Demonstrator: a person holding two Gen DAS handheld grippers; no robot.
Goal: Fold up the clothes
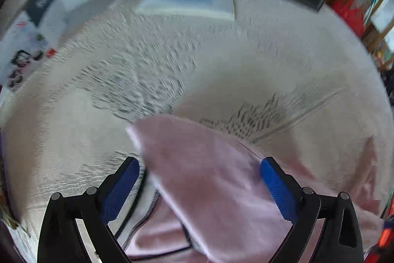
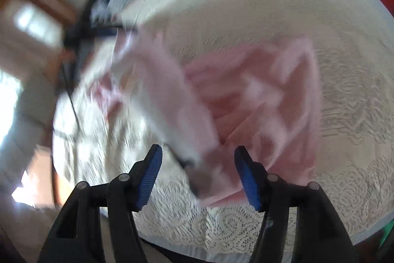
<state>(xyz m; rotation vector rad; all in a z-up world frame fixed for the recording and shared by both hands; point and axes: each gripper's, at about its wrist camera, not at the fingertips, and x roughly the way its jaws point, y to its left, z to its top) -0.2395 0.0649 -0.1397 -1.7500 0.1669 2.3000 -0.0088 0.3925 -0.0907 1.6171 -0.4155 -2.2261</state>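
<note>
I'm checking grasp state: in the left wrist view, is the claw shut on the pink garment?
No. The left claw stands wide open, its blue pads well apart with the pink garment lying between them.

Two fisheye views, each looking forward along a handheld gripper's two blue-padded fingers. The left wrist camera sits low and close over a pink garment [image 1: 216, 179], facing across the lace tablecloth [image 1: 73, 120] toward boxes at the far edge. The right wrist camera looks down from slightly farther back. Both views share the garment and tablecloth, blurred.
</note>
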